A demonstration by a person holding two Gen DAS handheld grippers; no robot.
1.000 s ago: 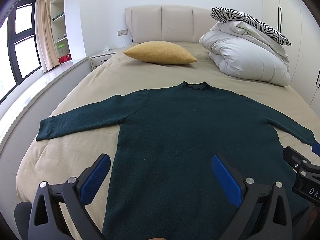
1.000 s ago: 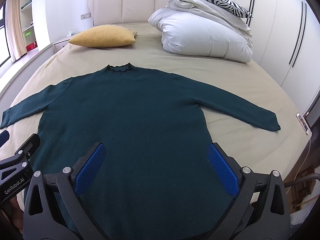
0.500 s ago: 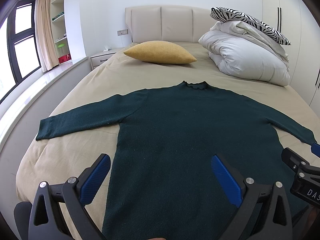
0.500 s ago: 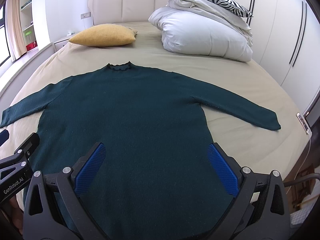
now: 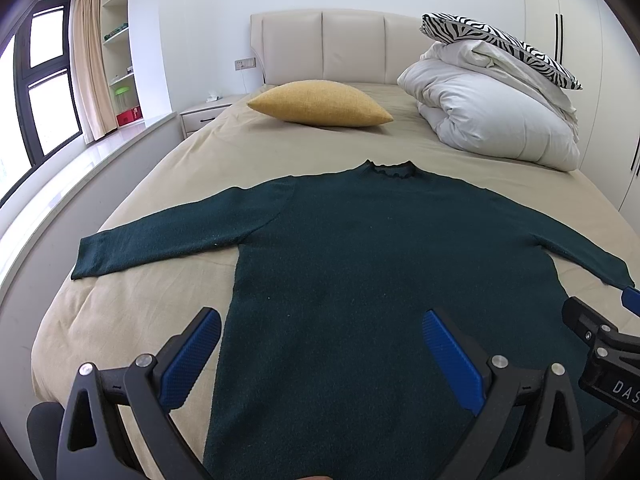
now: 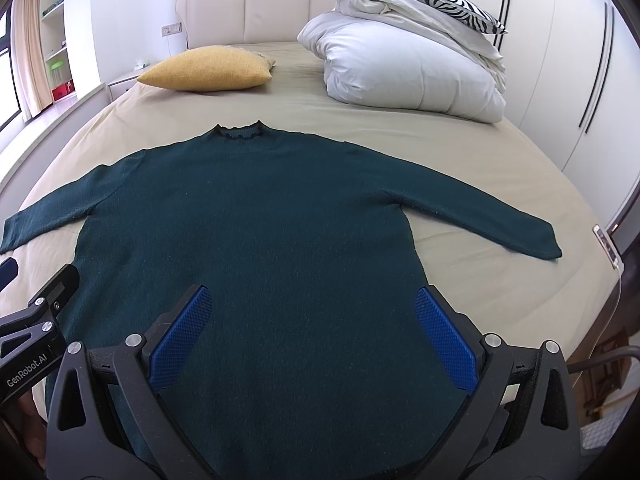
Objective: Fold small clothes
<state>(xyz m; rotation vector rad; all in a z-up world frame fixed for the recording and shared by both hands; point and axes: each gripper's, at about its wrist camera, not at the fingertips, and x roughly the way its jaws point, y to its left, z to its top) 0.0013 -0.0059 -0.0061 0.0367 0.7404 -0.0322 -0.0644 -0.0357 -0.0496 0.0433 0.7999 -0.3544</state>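
Note:
A dark green long-sleeved sweater (image 5: pixel 360 248) lies flat on the beige bed (image 5: pixel 192 168), collar away from me, both sleeves spread out to the sides. It also shows in the right wrist view (image 6: pixel 256 216). My left gripper (image 5: pixel 320 356) is open and empty, hovering over the sweater's lower left part near the hem. My right gripper (image 6: pixel 312 336) is open and empty over the lower right part. Each gripper shows at the edge of the other's view.
A yellow cushion (image 5: pixel 320 104) lies near the headboard. A folded white duvet (image 5: pixel 492 116) with a zebra pillow (image 5: pixel 500 44) on top sits at the back right. A windowsill (image 5: pixel 60 184) runs along the left; wardrobe doors (image 6: pixel 580 80) stand on the right.

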